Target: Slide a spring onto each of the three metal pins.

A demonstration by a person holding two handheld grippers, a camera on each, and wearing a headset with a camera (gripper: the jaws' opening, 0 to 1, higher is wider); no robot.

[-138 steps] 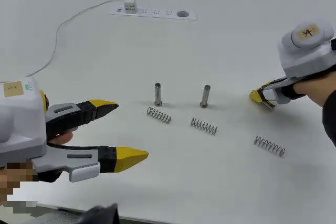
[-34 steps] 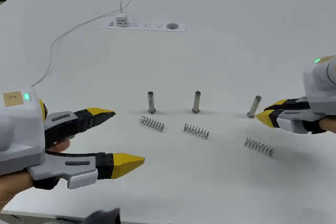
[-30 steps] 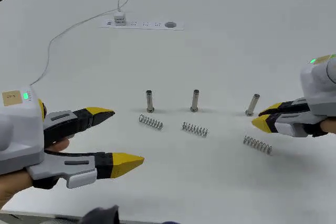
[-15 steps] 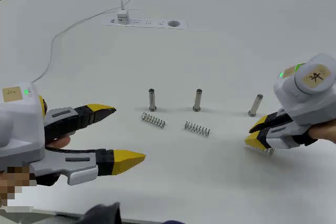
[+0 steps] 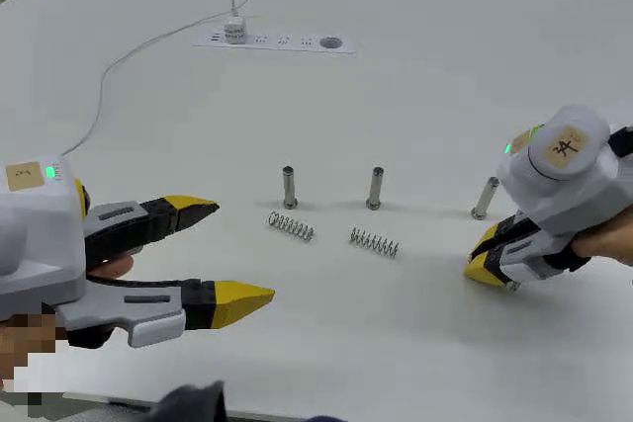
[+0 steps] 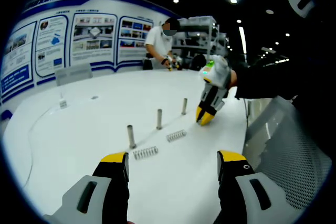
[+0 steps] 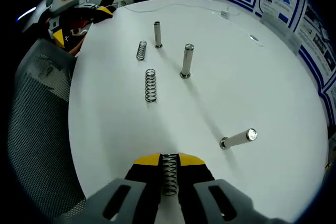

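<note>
Right gripper view: the right gripper [image 7: 169, 160] has its jaws clamped on a spring [image 7: 168, 179]; the left gripper [image 6: 173, 157] holds its jaws apart.

Counter [image 5: 425, 96]: white | middle pin [image 5: 376, 188]: upright | left pin [image 5: 289, 187], right pin [image 5: 485, 198]: flanking it | first spring [image 5: 374, 241]: just before middle pin | second spring [image 5: 292, 226]: front-left | third spring [image 7: 168, 174]: front-right | power strip [image 5: 272, 41], cable [image 5: 129, 51]: well behind, leftward

We're seeing left pin [image 5: 289, 186], middle pin [image 5: 376, 188] and right pin [image 5: 485, 198] standing in a row on the table [image 5: 445, 96]. Left spring [image 5: 292, 226] and middle spring [image 5: 374, 241] are lying at the first two's 6 o'clock; third spring [image 7: 168, 174] is sitting pinched in the right gripper [image 5: 483, 262], at right pin's 6.
</note>
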